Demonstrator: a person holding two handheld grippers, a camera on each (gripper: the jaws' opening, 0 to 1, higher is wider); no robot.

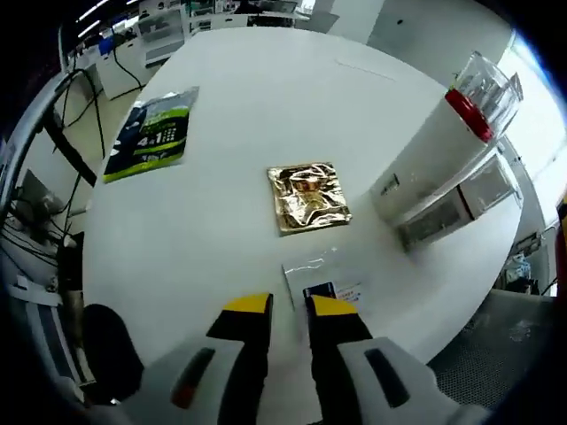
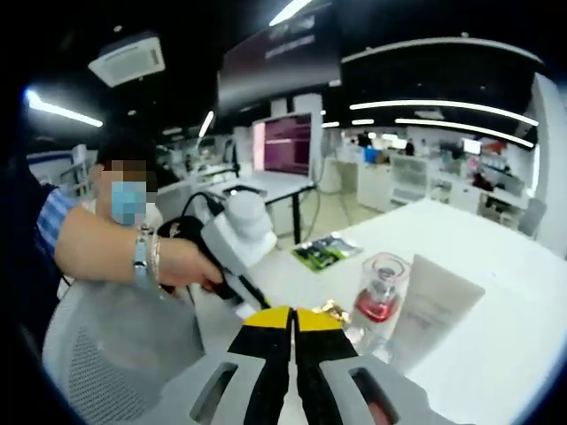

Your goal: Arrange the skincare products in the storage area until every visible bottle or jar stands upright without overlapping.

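Note:
On the white round table [image 1: 230,97] lie a gold foil sachet [image 1: 307,197], a green and blue sachet [image 1: 151,133] and a small clear sachet [image 1: 323,282] with a dark label. At the right, a white tube [image 1: 423,155] and a clear bottle [image 1: 483,88] with a red band stand beside a clear storage box [image 1: 461,202]. My left gripper [image 1: 288,310] hovers over the clear sachet, its yellow-tipped jaws a narrow gap apart and holding nothing. My right gripper [image 2: 292,316] is shut and empty, short of the bottle [image 2: 379,297] and tube [image 2: 434,305].
A person's hand [image 2: 182,263] holds the left gripper [image 2: 232,243] at the table's near edge. The gold sachet [image 2: 332,307] and green sachet [image 2: 326,250] show beyond my right jaws. A grey mesh chair [image 2: 115,354] is at lower left. Desks and cables surround the table.

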